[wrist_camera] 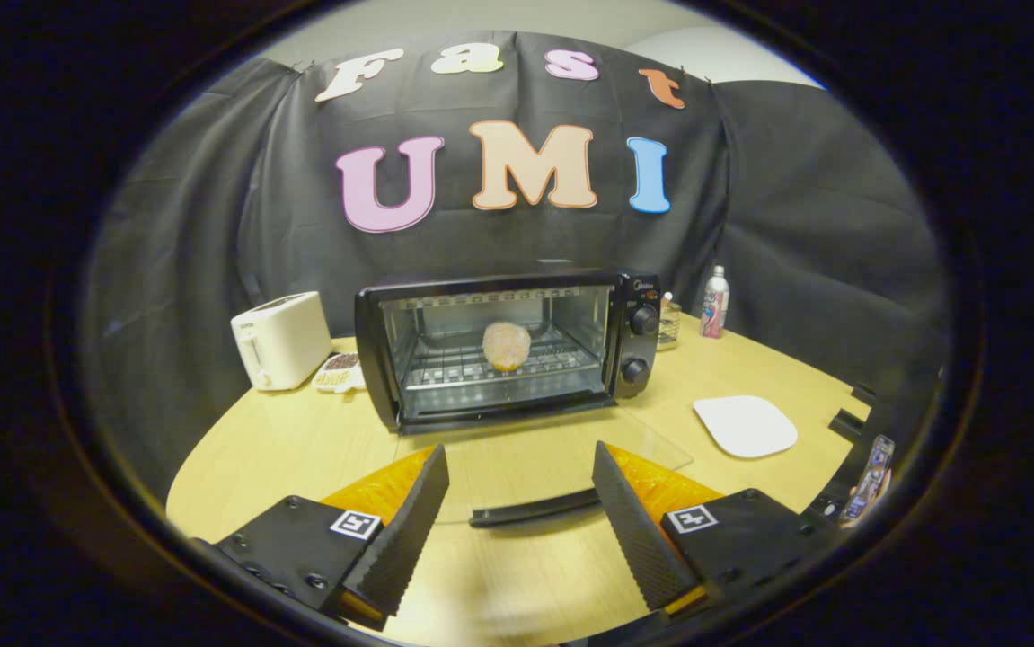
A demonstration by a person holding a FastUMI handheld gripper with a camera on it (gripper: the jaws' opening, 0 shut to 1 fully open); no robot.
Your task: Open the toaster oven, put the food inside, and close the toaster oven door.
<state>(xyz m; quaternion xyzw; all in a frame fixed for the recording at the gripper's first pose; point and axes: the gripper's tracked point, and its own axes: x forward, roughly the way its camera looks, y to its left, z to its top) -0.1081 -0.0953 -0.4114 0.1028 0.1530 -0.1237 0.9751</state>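
Note:
The black toaster oven (pixel 633 323) stands at the back of the round wooden table (pixel 283 449). Its glass door (pixel 552 454) is folded down flat toward me, and the door's black handle (pixel 534 509) lies between my two fingers. A round, pale-brown piece of food (pixel 507 345) rests on the wire rack (pixel 454 368) inside the oven. My gripper (pixel 524 517) hovers just above the table in front of the door, open, holding nothing, with its fingertips on either side of the handle and not touching it.
A white toaster (pixel 280 339) stands left of the oven with a small patterned dish (pixel 340 370) beside it. To the oven's right are a small glass jar (pixel 668 323) and a bottle (pixel 714 302). A white plate (pixel 744 425) lies on the right of the table.

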